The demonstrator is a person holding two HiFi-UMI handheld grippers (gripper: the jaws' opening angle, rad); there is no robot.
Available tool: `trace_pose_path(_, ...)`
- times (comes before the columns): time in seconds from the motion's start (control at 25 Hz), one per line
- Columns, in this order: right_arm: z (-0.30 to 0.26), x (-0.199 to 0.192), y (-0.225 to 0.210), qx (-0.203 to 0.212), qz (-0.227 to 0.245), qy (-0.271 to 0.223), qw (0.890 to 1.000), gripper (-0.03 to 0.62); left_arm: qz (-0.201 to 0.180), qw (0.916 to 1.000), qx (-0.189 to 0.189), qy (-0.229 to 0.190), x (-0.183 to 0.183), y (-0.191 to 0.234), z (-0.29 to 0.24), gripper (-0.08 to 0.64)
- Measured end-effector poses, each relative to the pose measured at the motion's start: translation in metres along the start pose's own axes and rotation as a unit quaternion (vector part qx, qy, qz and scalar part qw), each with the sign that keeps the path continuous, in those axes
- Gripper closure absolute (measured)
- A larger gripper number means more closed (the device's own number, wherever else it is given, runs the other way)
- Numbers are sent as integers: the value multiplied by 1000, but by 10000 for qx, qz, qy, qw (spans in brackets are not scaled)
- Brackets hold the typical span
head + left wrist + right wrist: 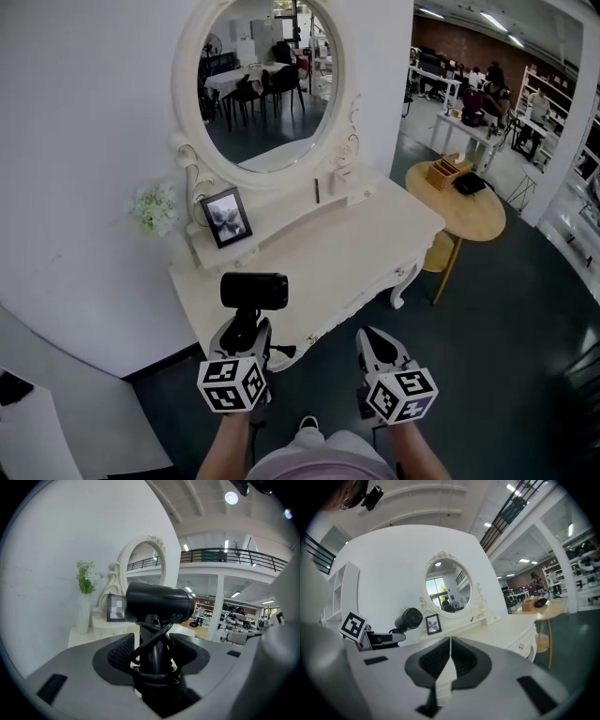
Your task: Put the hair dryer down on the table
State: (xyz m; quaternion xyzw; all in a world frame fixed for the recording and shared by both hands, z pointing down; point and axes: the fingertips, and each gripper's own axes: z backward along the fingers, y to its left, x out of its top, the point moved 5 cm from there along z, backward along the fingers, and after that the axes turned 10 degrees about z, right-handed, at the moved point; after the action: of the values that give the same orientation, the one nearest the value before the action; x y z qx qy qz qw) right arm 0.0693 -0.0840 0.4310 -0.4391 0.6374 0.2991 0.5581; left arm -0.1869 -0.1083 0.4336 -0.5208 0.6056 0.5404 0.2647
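The left gripper [246, 330] clamps the black hair dryer [254, 291] upright by its cord-wrapped handle, off the white dressing table [356, 248], at its near edge. The right gripper [373, 339] hangs closed and empty. A framed picture [226, 217] and flowers [155, 208] stand at the back.

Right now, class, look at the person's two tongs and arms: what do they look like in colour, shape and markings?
The left tongs and right tongs match: smooth grey bodies tapering forward, with dark ribbed pads inside. Each carries a white cube printed with black square markers. The forearms are bare, with no sleeves in view.
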Motion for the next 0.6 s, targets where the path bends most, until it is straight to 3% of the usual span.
trace_pose_path(0.6, -81, 22, -40, 263, 69, 16, 9996, 592, -50, 9999, 101, 86, 25, 7, -89, 325)
